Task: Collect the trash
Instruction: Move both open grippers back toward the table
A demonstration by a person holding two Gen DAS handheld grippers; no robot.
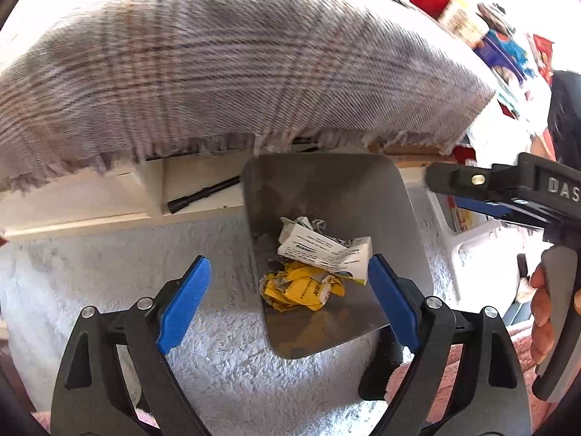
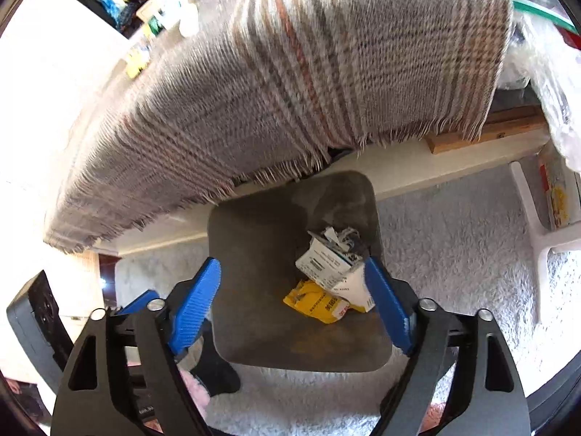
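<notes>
A grey bin [image 1: 326, 181] stands on a white fluffy rug. At its bottom lie a crumpled white printed carton [image 1: 323, 250] and a crumpled yellow wrapper [image 1: 301, 289]. My left gripper [image 1: 289, 261] hangs open above the bin's near left side, nothing between its blue pads. In the right wrist view the same bin [image 2: 254, 239] holds the white carton [image 2: 326, 261] and the yellow wrapper [image 2: 316, 303]. My right gripper [image 2: 292, 265] is open over the bin mouth, its jaws empty. A hand [image 1: 541, 312] grips the right tool's trigger at the right edge of the left wrist view.
A fringed plaid blanket [image 1: 236, 72] overhangs the ledge just behind the bin. A black stick-shaped object [image 1: 203, 194] lies on a low white shelf to its left. A white plastic stool leg [image 2: 533, 225] stands right of the bin on the rug [image 2: 454, 247]. Colourful clutter lines the far edge.
</notes>
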